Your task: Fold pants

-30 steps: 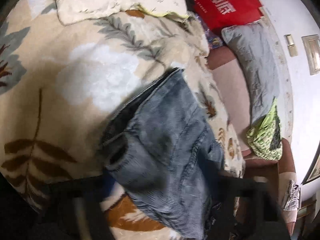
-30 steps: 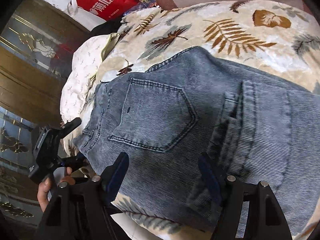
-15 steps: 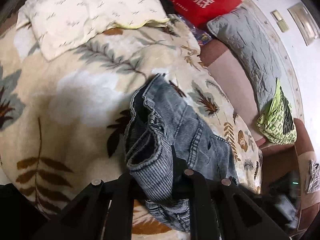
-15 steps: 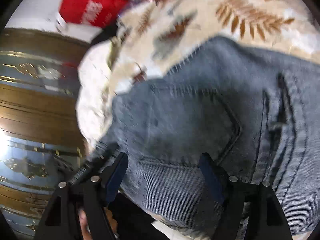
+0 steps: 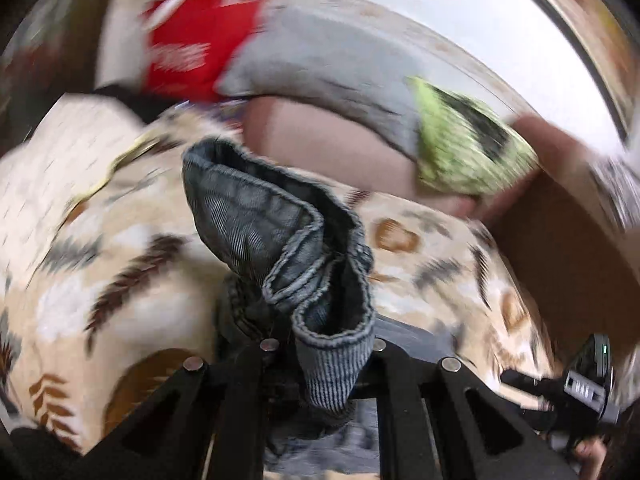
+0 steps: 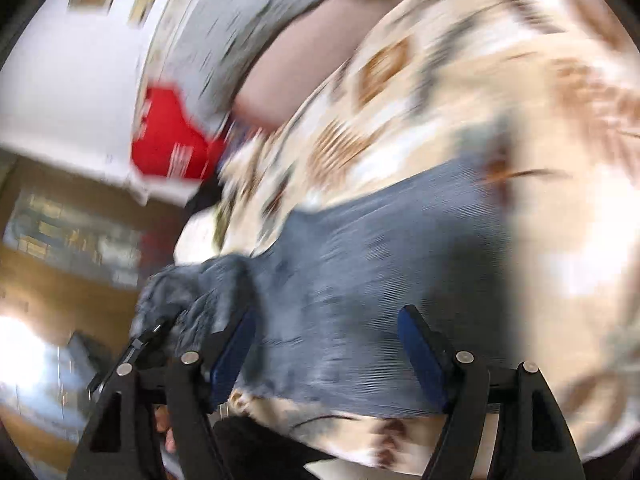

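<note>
Blue-grey jeans [image 6: 380, 280] lie on a cream leaf-print blanket [image 6: 460, 92]. In the left wrist view a bunched, hemmed end of the jeans [image 5: 280, 232] stands up off the blanket, and my left gripper [image 5: 320, 350] is shut on it. The right wrist view is blurred; my right gripper [image 6: 328, 344] hangs open over the flat denim, its blue pads [image 6: 236, 344] wide apart and pressing nothing. My left gripper [image 6: 140, 348] also shows there at the lower left, with the bunched denim [image 6: 192, 292] in it. The right gripper's body [image 5: 580, 384] appears at the left view's lower right.
At the far side lie a red bag [image 5: 192, 40], a grey pillow [image 5: 328, 52] and a green patterned cloth [image 5: 464, 148] on a brown cushion [image 5: 328, 144]. A white wall [image 6: 72, 80] and wooden cabinet [image 6: 60, 280] are at the left of the right view.
My left gripper shut on the end of the jeans and lifted it off the blanket while rolling. My right gripper swept sideways over the jeans, still open.
</note>
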`<state>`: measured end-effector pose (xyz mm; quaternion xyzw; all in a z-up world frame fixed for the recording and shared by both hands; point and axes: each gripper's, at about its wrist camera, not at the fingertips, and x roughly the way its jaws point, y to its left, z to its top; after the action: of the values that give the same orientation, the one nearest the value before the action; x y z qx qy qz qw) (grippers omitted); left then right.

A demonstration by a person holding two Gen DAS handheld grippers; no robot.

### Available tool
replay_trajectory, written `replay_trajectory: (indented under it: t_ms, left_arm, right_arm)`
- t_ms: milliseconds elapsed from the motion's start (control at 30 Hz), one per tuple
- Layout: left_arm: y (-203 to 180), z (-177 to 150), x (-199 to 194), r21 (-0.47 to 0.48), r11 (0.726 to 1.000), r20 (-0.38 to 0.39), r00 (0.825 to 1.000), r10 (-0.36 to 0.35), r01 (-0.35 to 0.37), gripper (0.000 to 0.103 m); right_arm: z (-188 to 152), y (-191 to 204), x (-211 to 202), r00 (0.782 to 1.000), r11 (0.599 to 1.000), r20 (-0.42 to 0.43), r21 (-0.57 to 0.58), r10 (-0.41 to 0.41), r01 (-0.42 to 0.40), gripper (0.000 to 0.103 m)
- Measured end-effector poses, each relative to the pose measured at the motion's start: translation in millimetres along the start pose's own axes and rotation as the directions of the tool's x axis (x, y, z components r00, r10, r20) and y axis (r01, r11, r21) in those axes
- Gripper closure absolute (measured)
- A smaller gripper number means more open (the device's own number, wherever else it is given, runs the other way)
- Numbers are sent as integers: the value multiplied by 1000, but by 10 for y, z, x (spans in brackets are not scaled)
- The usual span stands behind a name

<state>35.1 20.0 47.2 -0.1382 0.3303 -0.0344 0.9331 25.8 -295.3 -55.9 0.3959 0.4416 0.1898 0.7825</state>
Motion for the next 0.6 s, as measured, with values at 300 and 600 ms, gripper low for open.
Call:
replay_trajectory:
  t_ms: [300,600]
  left_arm:
    - [-1505,-1003,887,339,932,-300,954,-26,132,89]
    - [-1402,-915,339,333,885,-334,918,-212,325,38]
  right_arm:
    - [-9,-857,-668,993,988,113,154,-23,6,27]
    - [4,-725,-627,993,997,107,70,-52,45,27]
